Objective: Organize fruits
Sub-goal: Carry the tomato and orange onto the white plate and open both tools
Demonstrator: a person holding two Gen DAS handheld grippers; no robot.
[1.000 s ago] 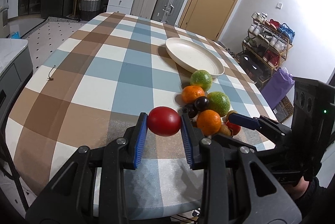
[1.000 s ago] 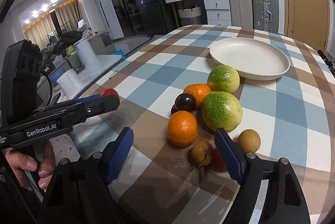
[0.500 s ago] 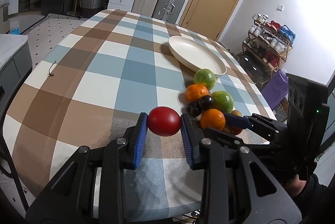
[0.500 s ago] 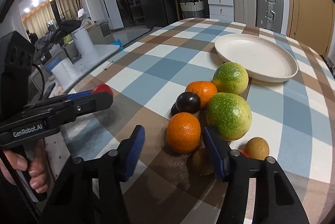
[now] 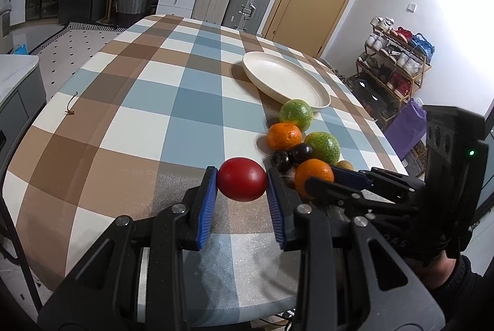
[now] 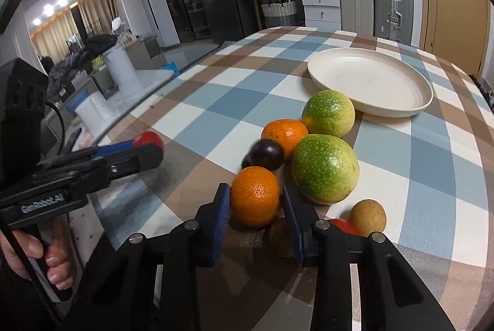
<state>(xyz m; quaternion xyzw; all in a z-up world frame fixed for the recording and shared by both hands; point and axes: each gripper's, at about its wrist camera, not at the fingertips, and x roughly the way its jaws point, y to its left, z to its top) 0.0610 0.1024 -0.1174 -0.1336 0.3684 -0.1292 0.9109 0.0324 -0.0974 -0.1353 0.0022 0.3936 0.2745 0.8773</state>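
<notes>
My left gripper (image 5: 241, 185) is shut on a red tomato (image 5: 241, 183) and holds it above the checked tablecloth; the tomato also shows in the right wrist view (image 6: 148, 139). My right gripper (image 6: 256, 202) is shut on the near orange (image 6: 255, 195), which rests on the cloth. Behind it lie two dark plums (image 6: 267, 154), a second orange (image 6: 284, 133) and two green fruits (image 6: 324, 168) (image 6: 328, 113). A small brown fruit (image 6: 368, 215) and a red one (image 6: 341, 225) lie to the right. A cream plate (image 6: 370, 80) stands empty further back.
The table (image 5: 173, 102) has a near edge just below the grippers and a right edge past the fruit. A small hook-like object (image 5: 71, 106) lies at the left. A shoe rack (image 5: 392, 65) and a purple bag (image 5: 406, 127) stand at the right.
My right gripper moved forward and closed around the near orange. My left gripper stayed shut on the tomato and shifted slightly.
</notes>
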